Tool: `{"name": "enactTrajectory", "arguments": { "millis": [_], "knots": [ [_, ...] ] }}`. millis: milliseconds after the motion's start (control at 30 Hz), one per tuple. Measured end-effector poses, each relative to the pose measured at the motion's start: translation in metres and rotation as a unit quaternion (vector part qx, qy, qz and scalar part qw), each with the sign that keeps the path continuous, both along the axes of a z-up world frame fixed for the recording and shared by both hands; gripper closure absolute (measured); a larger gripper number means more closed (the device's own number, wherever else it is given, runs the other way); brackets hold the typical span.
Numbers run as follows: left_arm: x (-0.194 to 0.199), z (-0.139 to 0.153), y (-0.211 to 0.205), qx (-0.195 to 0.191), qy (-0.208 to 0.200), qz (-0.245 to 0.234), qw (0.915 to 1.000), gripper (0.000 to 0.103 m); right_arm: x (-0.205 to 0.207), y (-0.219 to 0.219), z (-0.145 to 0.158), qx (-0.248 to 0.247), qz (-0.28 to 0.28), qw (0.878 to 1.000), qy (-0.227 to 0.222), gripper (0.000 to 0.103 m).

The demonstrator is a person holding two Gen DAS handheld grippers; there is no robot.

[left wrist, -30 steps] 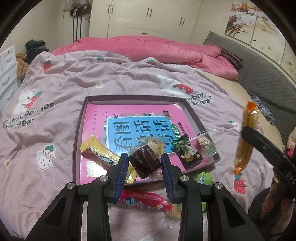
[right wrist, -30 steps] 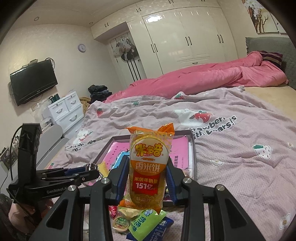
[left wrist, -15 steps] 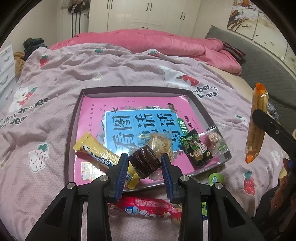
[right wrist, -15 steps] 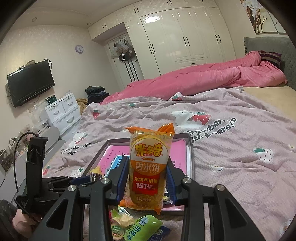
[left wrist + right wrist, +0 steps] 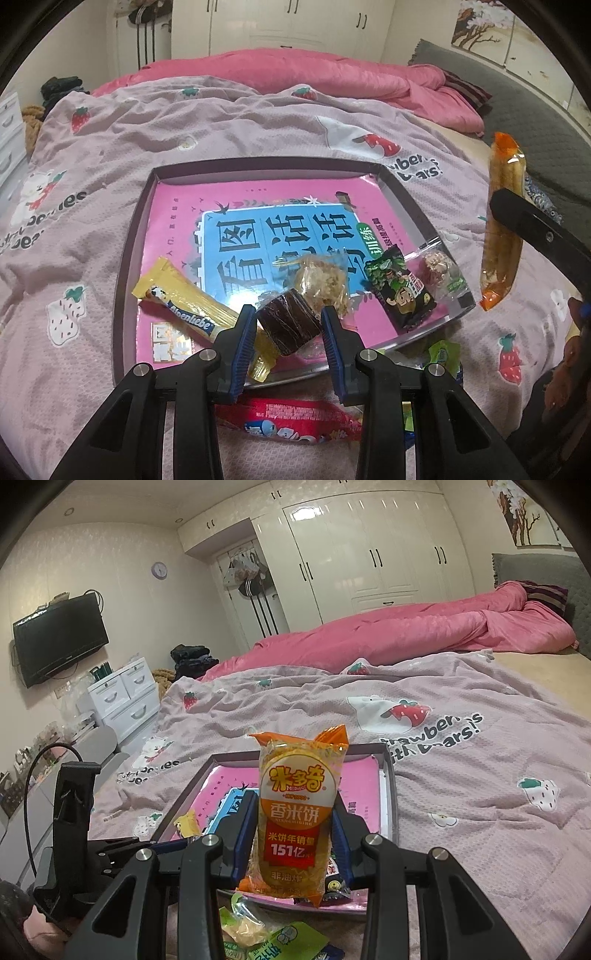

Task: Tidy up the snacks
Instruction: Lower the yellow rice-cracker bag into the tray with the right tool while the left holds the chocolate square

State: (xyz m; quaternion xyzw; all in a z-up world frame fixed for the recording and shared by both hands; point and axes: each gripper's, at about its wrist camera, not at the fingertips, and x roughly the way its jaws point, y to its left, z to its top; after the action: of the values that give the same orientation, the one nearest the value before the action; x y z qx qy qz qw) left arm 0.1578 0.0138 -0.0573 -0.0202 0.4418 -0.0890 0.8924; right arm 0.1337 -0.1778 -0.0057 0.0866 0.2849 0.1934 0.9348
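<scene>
Left wrist view: left claw (image 5: pixel 289 325) pinched dark brown cake (image 5: pixel 288 326) over tray (image 5: pixel 127 266), right claw (image 5: pixel 294 834) clamped rice-cracker pack (image 5: pixel 295 812); likely mid-placing, release inside tray needed next

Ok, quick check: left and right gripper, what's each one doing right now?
Left gripper: closed on the dark brown wrapped snack, over the tray.
Right gripper: closed on the orange rice cracker pack, held upright.

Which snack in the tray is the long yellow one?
The yellow Alpenliebe candy stick, lying diagonally at the tray's left side. The other tray snacks are short: dark green packet, clear-wrapped pieces.
</scene>
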Motion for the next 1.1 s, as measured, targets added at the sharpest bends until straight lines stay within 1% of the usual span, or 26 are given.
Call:
{"name": "enactTrajectory", "arguments": {
  "millis": [400, 867, 1100],
  "knots": [
    [0.002, -0.009, 0.000, 0.002, 0.013, -0.003, 0.9999, 0.066, 0.016, 0.018, -0.011, -0.026, 0.015, 1.000, 0.005, 0.065],
    [0.004, -0.012, -0.005, 0.002, 0.014, -0.019, 0.9997, 0.066, 0.037, 0.042, -0.039, -0.055, 0.042, 0.997, 0.044, 0.065],
    [0.004, -0.012, -0.005, 0.001, 0.014, -0.019, 0.9997, 0.066, 0.040, 0.046, -0.048, -0.062, 0.049, 0.995, 0.059, 0.066]
  ]
}}
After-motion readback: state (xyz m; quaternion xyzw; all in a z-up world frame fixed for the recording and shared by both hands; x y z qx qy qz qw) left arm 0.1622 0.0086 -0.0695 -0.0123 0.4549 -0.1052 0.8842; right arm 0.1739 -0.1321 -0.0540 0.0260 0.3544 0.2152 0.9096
